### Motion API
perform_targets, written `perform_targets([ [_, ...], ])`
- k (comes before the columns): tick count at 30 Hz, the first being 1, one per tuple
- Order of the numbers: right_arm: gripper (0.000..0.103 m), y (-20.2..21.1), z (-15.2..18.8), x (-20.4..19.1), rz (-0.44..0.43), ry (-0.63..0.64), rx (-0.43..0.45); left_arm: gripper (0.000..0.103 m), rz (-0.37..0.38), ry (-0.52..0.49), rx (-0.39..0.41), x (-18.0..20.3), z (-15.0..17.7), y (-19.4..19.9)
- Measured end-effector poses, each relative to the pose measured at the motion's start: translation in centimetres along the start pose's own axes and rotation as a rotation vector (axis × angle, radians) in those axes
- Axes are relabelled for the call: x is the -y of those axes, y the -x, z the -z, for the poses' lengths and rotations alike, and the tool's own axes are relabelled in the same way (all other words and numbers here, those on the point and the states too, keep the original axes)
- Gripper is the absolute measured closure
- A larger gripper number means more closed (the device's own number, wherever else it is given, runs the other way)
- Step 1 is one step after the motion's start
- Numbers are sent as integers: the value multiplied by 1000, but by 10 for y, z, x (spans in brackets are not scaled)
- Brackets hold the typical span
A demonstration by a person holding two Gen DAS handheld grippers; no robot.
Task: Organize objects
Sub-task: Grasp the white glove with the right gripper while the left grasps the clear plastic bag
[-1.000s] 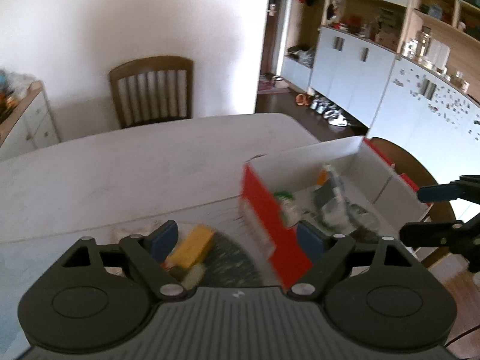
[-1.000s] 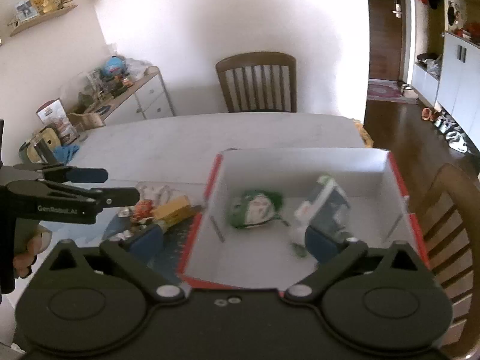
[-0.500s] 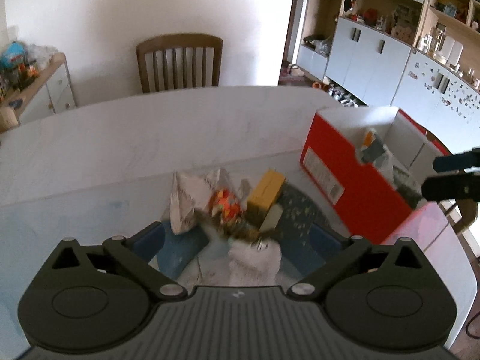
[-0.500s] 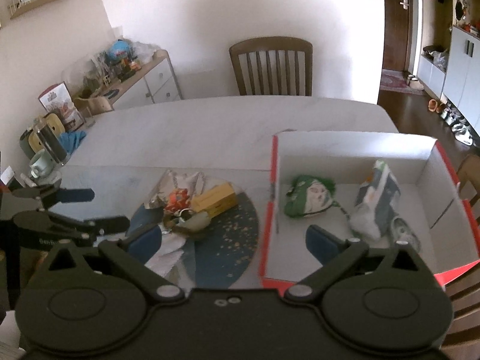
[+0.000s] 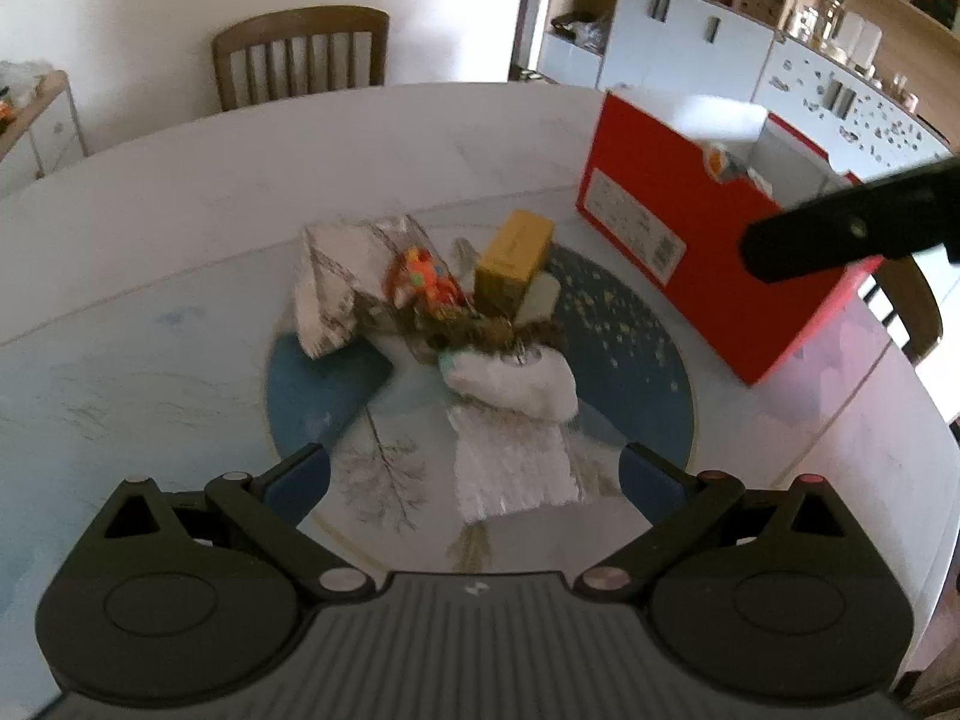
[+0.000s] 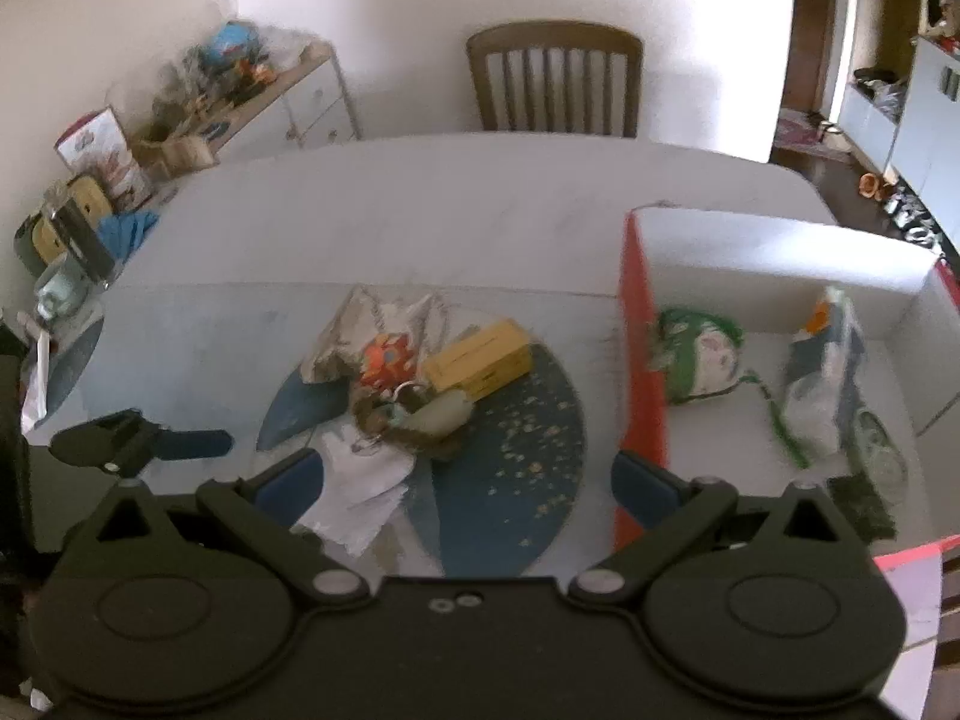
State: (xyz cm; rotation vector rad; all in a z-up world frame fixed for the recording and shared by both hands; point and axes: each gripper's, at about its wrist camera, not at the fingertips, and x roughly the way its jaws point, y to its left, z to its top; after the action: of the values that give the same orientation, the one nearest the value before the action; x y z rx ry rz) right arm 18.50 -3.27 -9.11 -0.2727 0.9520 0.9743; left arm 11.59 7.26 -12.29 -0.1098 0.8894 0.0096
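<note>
On the pale surface [image 6: 420, 222] a heap of small things lies on a round blue placemat [image 6: 528, 450]. From the left: a crinkled silvery packet [image 5: 327, 288], an orange-printed wrapper [image 5: 420, 276], a yellow carton [image 5: 513, 258] lying flat, and nearer the camera a white cloth bundle [image 5: 516, 384]. The left tongs [image 5: 474, 477] hang over the mat's near edge, blue pads spread wide, nothing between them. The right tongs [image 6: 465, 480] are likewise spread and empty, straddling the mat and the wall of the red box [image 6: 642, 360]. Inside the box lie a green-and-white pouch [image 6: 699, 357] and, further right, a tall white packet [image 6: 825, 372].
</note>
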Motion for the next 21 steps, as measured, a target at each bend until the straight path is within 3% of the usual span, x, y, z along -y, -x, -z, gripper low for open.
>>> perform_targets([
  [14,4,-61,0,-23,-13,29,-127,0,25,-51,-2,19,17,-31],
  [21,8,-81,-3,-32,-29,44,-177,0,-3,-61,10,30,23,-37],
])
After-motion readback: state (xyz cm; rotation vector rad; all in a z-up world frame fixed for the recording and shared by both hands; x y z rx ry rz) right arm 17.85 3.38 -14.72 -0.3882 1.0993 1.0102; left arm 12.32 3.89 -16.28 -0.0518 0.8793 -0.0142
